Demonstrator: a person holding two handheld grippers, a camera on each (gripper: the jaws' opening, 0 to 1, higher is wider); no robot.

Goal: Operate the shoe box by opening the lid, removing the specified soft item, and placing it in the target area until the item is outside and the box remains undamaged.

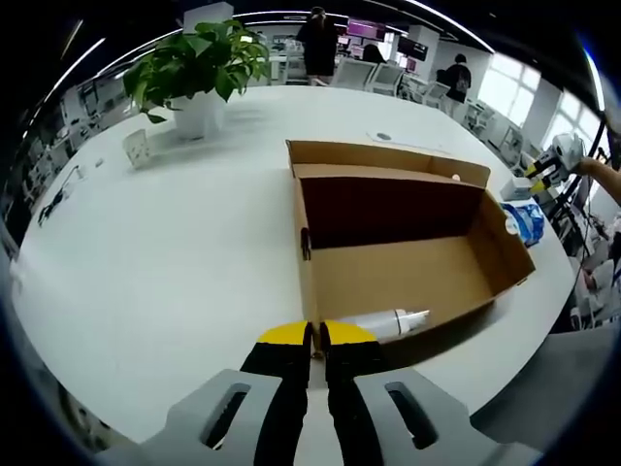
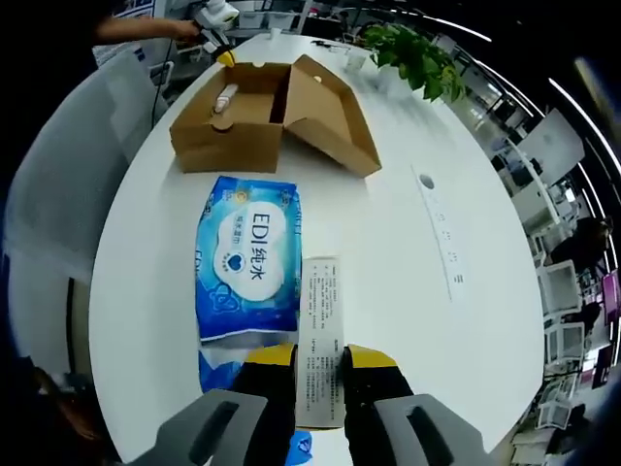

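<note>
The brown shoe box [image 1: 408, 262] stands open on the white table, its lid folded back. A white bottle [image 1: 388, 321] lies inside along the near wall. My left gripper [image 1: 316, 342] is shut, with nothing in it, just short of the box's near corner. The soft blue wipes pack [image 2: 247, 257] lies flat on the table outside the box [image 2: 233, 121]. My right gripper [image 2: 320, 364] hovers over the pack's near end, shut on a long white printed strip [image 2: 320, 320]. The pack [image 1: 525, 221] also shows beyond the box's right end, below the right gripper [image 1: 555, 160].
A potted plant [image 1: 199, 68] and a small white cup [image 1: 137, 148] stand at the table's far left. A white label strip [image 2: 439, 228] lies on the table right of the pack. Chairs and people are beyond the table's far edge. The left gripper [image 2: 219, 39] is by the box.
</note>
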